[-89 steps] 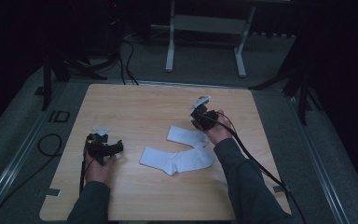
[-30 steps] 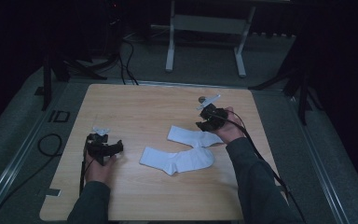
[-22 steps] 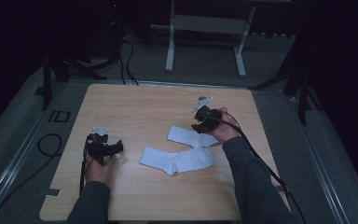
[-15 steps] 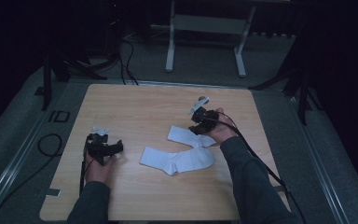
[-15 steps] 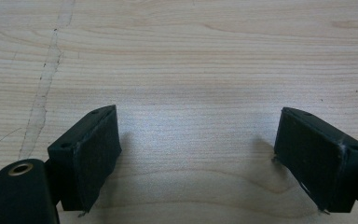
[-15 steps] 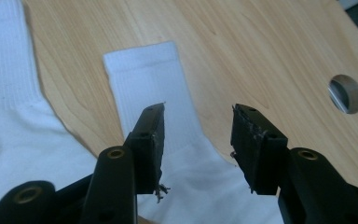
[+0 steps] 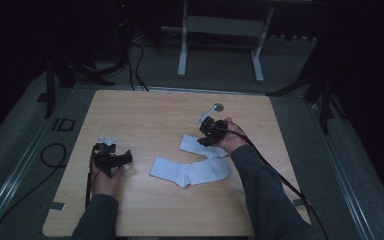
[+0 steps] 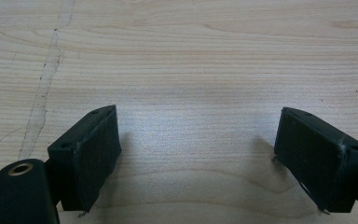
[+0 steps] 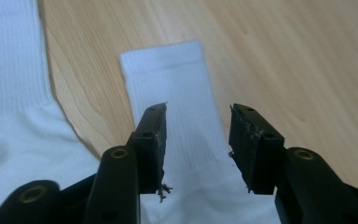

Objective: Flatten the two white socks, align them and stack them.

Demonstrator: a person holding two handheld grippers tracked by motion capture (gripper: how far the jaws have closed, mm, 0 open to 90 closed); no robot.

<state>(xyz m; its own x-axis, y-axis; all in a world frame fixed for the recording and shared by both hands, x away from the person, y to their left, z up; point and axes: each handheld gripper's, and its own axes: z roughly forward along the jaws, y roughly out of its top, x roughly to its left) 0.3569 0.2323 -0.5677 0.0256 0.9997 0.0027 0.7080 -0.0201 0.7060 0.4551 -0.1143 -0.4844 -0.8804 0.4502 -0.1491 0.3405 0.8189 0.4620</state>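
Two tools work this bench (image 7: 145, 112). In the right gripper view the right tool (image 9: 198, 140) hangs over the ribbed cuff of the far sock (image 9: 186, 93), its jaws apart with cloth showing between them; they have just been closing a little, pads not yet pressing. The high view places that tool (image 7: 207, 135) right of centre and shows the near sock (image 7: 190, 171) just beside the far sock (image 7: 197, 146). The left tool (image 8: 198, 154) stands wide open over bare wood, at the near left (image 7: 111, 159).

White ribbed cloth socks (image 7: 190, 172), matt pale wood-grain table (image 7: 145, 110), worn black tongs pads (image 9: 246, 140).
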